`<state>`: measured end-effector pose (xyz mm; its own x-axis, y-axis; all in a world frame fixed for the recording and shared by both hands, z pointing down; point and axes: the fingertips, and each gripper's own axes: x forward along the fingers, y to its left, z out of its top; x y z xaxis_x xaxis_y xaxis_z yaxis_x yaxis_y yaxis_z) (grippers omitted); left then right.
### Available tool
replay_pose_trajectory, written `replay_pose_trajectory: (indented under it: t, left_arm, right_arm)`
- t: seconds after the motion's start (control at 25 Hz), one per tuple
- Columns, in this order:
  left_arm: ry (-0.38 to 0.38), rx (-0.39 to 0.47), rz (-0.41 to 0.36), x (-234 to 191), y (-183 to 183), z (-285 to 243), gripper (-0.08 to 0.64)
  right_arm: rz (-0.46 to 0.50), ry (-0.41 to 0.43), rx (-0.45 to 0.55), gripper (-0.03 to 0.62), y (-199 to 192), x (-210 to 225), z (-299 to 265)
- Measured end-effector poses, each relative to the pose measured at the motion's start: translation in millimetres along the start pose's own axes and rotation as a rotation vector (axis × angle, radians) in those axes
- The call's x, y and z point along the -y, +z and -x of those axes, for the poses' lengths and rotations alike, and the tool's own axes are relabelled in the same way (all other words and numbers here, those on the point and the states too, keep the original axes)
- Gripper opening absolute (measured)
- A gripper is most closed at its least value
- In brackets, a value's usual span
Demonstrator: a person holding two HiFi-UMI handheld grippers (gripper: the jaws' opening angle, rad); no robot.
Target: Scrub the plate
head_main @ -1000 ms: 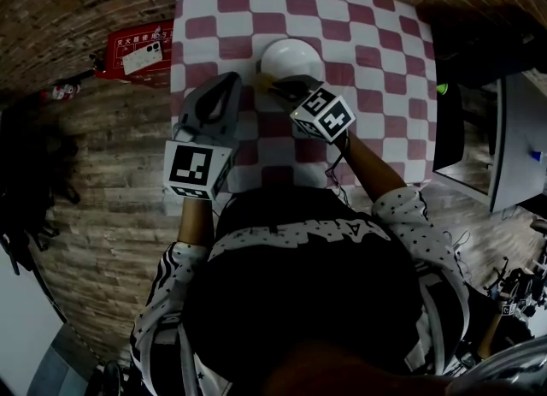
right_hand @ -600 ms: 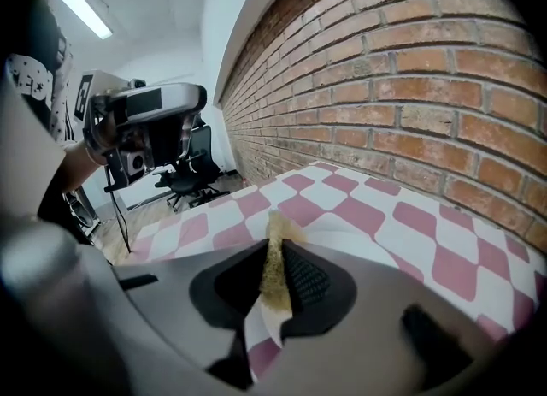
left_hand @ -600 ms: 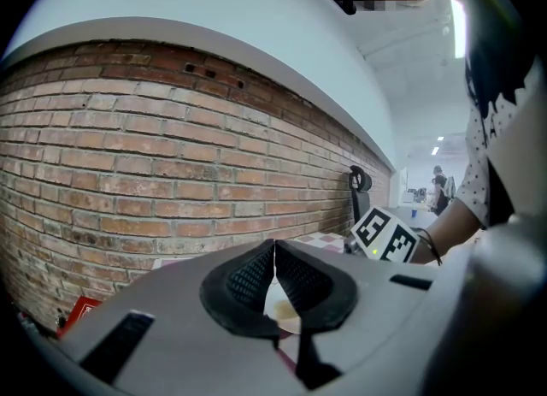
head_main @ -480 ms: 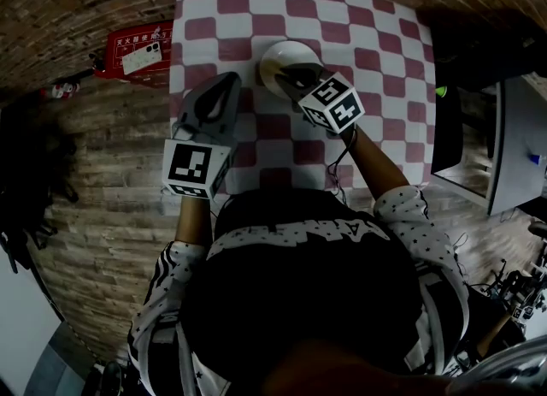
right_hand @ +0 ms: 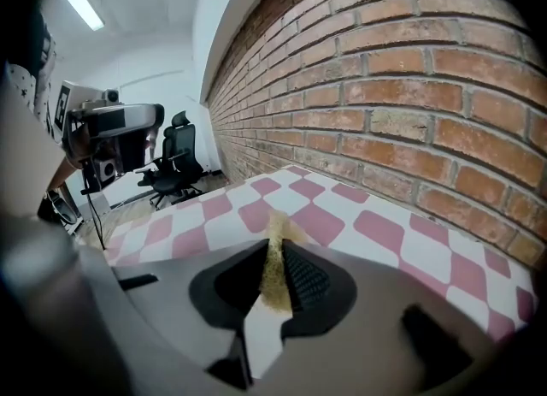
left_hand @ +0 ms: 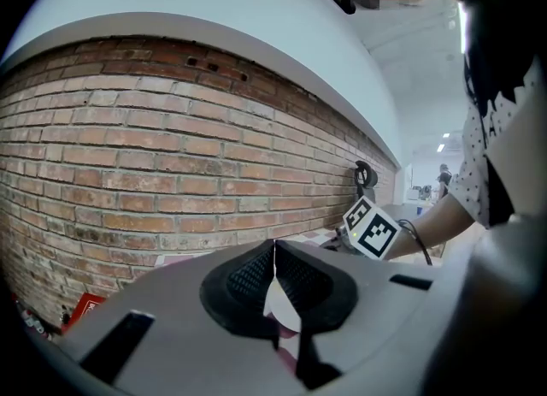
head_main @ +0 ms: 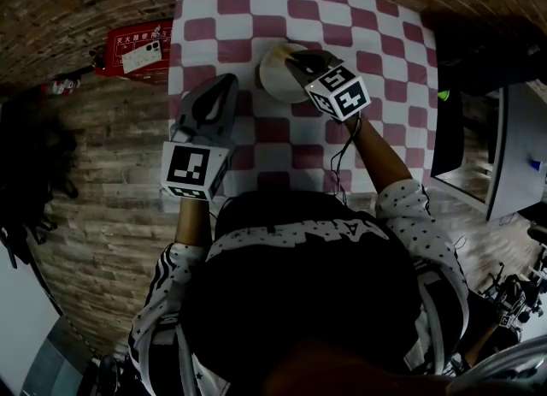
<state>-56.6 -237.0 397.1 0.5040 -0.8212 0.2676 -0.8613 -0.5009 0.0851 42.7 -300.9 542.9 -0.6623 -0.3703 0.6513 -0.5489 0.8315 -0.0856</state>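
A white plate (head_main: 272,76) lies on the red-and-white checked tablecloth (head_main: 376,26), near the table's middle. My right gripper (head_main: 292,57) is over the plate's right part, jaws pointing down and left. In the right gripper view it (right_hand: 275,251) is shut on a yellow sponge (right_hand: 275,276), which sticks out past the fingertips; white shows below the jaws. My left gripper (head_main: 229,79) hovers left of the plate, apart from it. In the left gripper view it (left_hand: 273,253) is shut with nothing held.
A red box (head_main: 137,47) lies on the brick floor left of the table. Dark furniture (head_main: 479,52) stands at the table's right edge. A brick wall (right_hand: 410,86) runs along the table's far side. An office chair (right_hand: 175,163) stands further off.
My right gripper with the sponge has slid up and to the right across the plate, now covering more of it. The left gripper has stayed in place.
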Motion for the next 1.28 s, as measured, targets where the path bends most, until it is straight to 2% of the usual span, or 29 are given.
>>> replay_pose_trajectory:
  t: [0.6, 1.28]
  left_arm:
    - [0.007, -0.021, 0.011, -5.5, -4.3, -17.1, 0.014]
    - [-0.001, -0.029, 0.003, -5.4, -5.6, -18.0, 0.014]
  right_arm:
    - [0.021, -0.018, -0.039, 0.054, -10.6, 17.0, -12.8]
    - [0.018, 0.047, -0.09, 0.054, -25.5, -4.4, -19.7]
